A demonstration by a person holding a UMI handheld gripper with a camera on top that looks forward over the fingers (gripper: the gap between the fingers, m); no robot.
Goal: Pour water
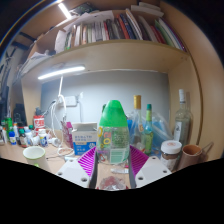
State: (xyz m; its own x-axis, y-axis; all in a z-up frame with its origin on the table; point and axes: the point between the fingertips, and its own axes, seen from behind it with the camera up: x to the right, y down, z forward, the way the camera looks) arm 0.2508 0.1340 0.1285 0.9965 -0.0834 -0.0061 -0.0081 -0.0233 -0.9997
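My gripper (113, 162) is shut on a clear plastic bottle (113, 135) with a green top and a green-and-white label. The bottle stands upright between the two purple pads (88, 161), which press on its sides at label height. It is held above the wooden desk (55, 160). The bottle's lower part is clear and hides the middle of the desk behind it.
A white bowl (34, 153) lies on the desk to the left. A blue-and-white box (85, 137) stands behind the left finger. Several bottles (150, 125) stand at the back right, with a lidded jar (172, 152) and a mug (193, 153). A bookshelf (115, 30) hangs overhead.
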